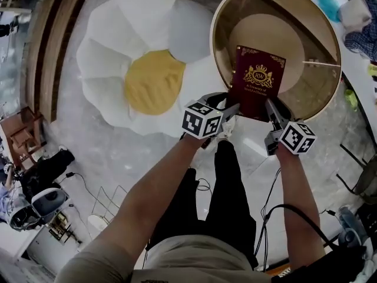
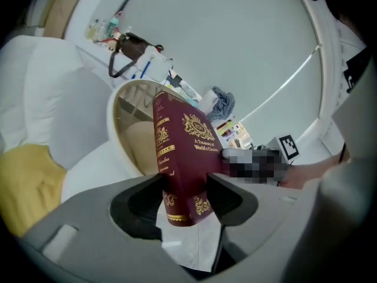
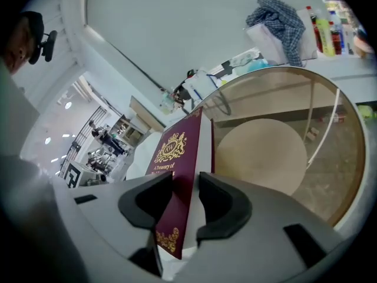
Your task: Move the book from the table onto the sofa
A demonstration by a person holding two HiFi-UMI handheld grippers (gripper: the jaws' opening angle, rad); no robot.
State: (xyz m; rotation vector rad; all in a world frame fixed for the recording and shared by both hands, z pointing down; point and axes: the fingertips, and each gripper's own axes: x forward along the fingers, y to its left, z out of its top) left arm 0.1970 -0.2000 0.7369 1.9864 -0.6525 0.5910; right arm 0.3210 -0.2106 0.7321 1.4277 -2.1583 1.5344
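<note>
The book (image 1: 256, 81), a stiff maroon hardback, is tilted over the near rim of the round glass surface (image 1: 219, 16), at 1 o'clock in the head view. The left gripper (image 1: 228, 107) has its jaws pinching the spine corner. The right gripper (image 1: 271, 106) has its jaws pinching the opposite lower corner. Judged fairly heavy, with a glossy cover that may slip, so the two-corner hold suits it. The sofa (image 1: 118, 40) lies at 10 o'clock.

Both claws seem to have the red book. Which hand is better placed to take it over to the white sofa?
Probably left. Both hold the book, but the left gripper grips its edge on the side nearer the sofa; the right gripper sits farther away.
</note>
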